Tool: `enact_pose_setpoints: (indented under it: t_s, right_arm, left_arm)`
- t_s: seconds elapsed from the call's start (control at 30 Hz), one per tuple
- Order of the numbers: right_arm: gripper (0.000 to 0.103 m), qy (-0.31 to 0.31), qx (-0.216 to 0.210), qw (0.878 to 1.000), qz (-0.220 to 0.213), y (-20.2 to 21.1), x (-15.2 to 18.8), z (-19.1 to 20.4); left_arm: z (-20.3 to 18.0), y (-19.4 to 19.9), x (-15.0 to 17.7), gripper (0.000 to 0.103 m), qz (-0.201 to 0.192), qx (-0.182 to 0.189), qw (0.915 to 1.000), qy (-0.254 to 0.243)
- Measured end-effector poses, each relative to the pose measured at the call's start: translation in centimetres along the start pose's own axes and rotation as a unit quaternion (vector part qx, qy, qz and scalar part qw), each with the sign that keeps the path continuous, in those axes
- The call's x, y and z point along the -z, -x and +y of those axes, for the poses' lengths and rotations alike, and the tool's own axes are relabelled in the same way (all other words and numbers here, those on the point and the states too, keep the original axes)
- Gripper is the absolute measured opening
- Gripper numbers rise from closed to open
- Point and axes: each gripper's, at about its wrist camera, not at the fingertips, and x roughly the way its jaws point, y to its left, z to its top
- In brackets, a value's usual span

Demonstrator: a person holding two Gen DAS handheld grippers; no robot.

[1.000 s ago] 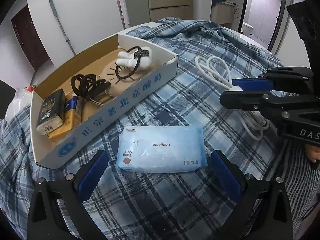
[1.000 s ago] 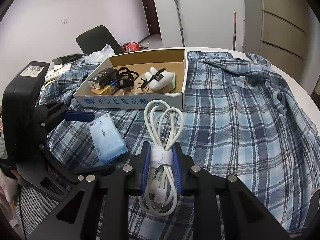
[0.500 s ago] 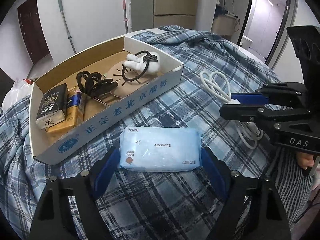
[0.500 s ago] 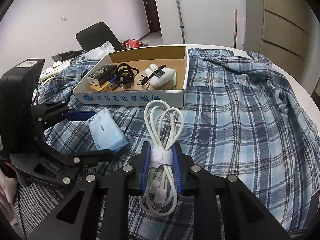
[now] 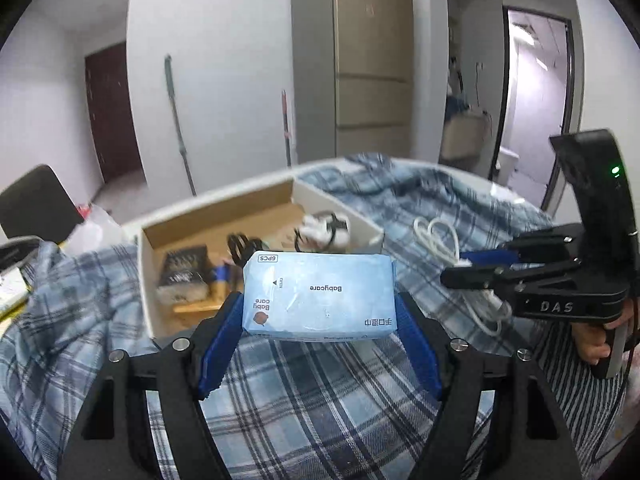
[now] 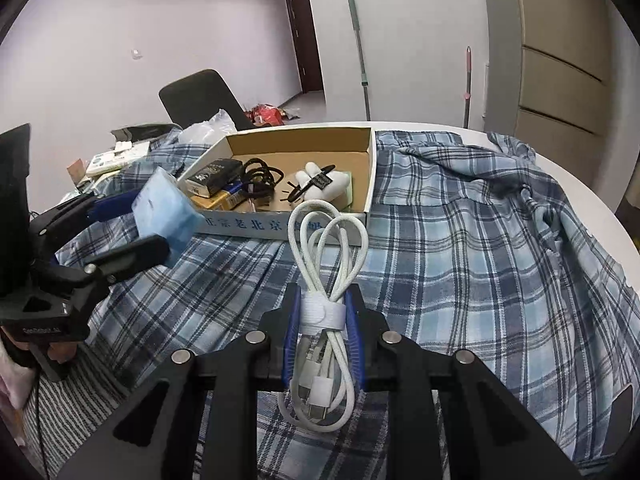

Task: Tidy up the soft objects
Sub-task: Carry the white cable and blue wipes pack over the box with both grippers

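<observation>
Above plaid cloth, left tool closing on one wipes pack, right tool clamping one cable

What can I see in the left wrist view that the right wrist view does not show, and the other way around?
Only the left wrist view shows the printed face of the wipes pack and an open doorway. Only the right wrist view shows the cable's plugs and the white strap around it. Both show the box, the white cable, the plaid shirt and the chair.
</observation>
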Motion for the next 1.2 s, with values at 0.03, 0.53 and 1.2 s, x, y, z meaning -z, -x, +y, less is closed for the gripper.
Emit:
enact_pose_setpoints:
  t_s: [0.03, 0.53, 1.2]
  right_arm:
    - [0.021, -0.004, -0.002, 1.0, -0.008, 0.2, 0.0, -0.1]
    - [0.021, -0.026, 0.013, 0.991, -0.127, 4.7, -0.7, 0.5]
    - [0.021, -0.011, 0.043, 0.967, -0.251, 6.1, -18.7, 3.3]
  left_arm:
    - [0.0, 0.4, 0.0, 0.077, -0.01, -0.006, 0.9999, -0.002]
    - [-0.2, 6.3, -1.0, 0.077, -0.138, -0.093, 0.986, 0.011]
    - [2.5, 10.5, -13.8, 0.077, -0.262, -0.177, 0.9426, 0.107]
